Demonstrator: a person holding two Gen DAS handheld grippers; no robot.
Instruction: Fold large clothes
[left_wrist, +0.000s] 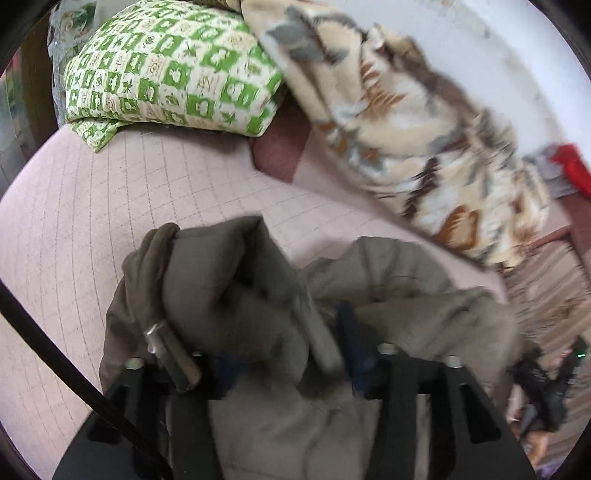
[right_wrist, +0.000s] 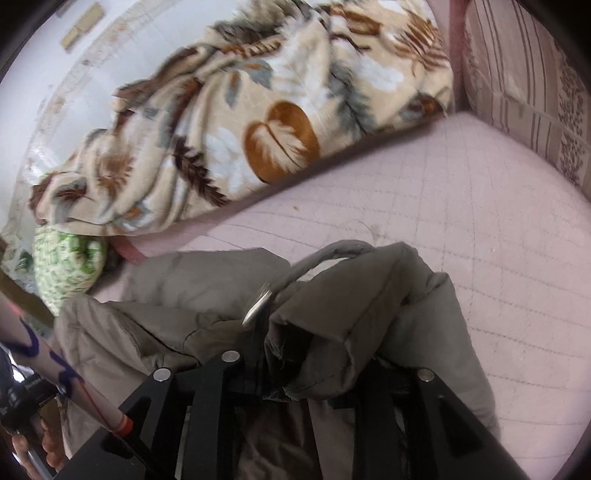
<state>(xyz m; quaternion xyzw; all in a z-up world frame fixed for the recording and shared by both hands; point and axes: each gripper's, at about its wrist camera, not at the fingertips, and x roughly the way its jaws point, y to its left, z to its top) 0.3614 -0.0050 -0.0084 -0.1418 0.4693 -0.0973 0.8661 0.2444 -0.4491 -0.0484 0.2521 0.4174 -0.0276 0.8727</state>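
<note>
A large grey-brown padded jacket (left_wrist: 229, 295) hangs bunched over my left gripper (left_wrist: 291, 365), which is shut on its fabric above the pink quilted bed (left_wrist: 110, 206). A metal toggle on a cord (left_wrist: 166, 343) dangles at the jacket's left side. In the right wrist view the same jacket (right_wrist: 369, 306) is bunched over my right gripper (right_wrist: 314, 376), which is shut on a thick fold of it. A metal snap (right_wrist: 258, 302) shows near the fold. The fingertips of both grippers are hidden in the cloth.
A green-and-white patterned pillow (left_wrist: 170, 70) lies at the head of the bed. A beige leaf-print blanket (right_wrist: 240, 129) is heaped along the white wall. A striped cushion (right_wrist: 528, 81) stands at the bed's far end. Red cloth (left_wrist: 572, 166) lies at the right.
</note>
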